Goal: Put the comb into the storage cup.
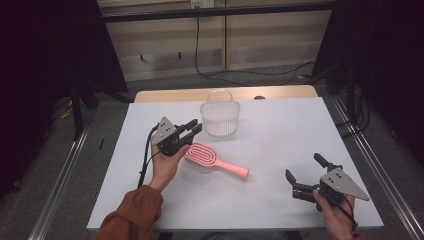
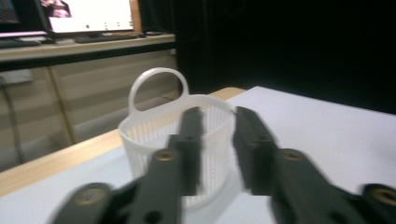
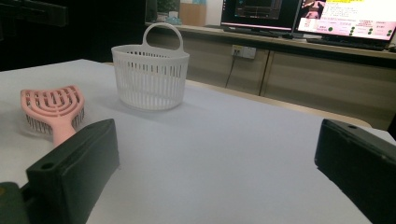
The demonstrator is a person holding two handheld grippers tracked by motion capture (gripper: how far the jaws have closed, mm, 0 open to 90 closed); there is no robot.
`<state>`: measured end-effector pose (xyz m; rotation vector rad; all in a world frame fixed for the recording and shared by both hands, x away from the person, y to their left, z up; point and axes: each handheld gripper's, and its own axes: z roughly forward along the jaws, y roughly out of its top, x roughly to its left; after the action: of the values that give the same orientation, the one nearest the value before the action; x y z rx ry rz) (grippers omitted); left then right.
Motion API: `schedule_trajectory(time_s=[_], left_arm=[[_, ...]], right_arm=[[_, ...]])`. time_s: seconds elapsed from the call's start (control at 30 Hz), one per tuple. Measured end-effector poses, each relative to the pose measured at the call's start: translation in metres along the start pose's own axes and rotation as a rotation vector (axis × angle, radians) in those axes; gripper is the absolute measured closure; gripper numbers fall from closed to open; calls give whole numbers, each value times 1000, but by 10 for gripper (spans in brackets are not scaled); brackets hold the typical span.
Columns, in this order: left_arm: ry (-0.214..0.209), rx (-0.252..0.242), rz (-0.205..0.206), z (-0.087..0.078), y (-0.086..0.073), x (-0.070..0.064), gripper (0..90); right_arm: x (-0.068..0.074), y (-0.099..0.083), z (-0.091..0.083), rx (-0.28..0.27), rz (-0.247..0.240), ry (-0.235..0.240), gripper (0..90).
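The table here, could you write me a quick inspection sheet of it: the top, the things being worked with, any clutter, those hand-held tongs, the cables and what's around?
Surface: white table, flat, with a wooden strip along its far edge.
Job's things: pink hairbrush lying flat near the middle; white slatted basket upright behind it, with nothing seen inside.
Clutter: nothing seen.
Tongs: left tongs above the brush head, jaws a little apart, pointing at the basket, holding nothing; right tongs near the table's front right, jaws wide open, holding nothing.
Cables: a black cable trails from the left tongs; another cable lies on the floor behind.
Surroundings: monitors on a bench, dark curtains.
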<state>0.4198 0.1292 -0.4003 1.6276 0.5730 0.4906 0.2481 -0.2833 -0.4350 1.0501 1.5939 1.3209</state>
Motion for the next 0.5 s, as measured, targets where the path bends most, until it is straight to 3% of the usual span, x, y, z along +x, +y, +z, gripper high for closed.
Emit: schedule_trajectory(time_s=[0.07, 0.13, 0.2, 0.27, 0.4, 0.5], left_arm=[[6, 5, 16, -1, 0, 2, 831], [-8, 6, -24, -2, -1, 4, 896], [-23, 1, -63, -2, -1, 5, 900], [-15, 13, -37, -2, 0, 4, 900], [-44, 42, -58, 1, -1, 3, 900], [-67, 77, -120, 1, -1, 4, 900]], right_arm=[[0, 0, 0, 0, 0, 1, 0], [0, 0, 0, -1, -1, 4, 0], [0, 0, 0, 0, 0, 3, 0], [0, 0, 0, 1, -1, 2, 0], [0, 0, 0, 0, -1, 4, 0], [0, 0, 0, -6, 0, 6, 0]])
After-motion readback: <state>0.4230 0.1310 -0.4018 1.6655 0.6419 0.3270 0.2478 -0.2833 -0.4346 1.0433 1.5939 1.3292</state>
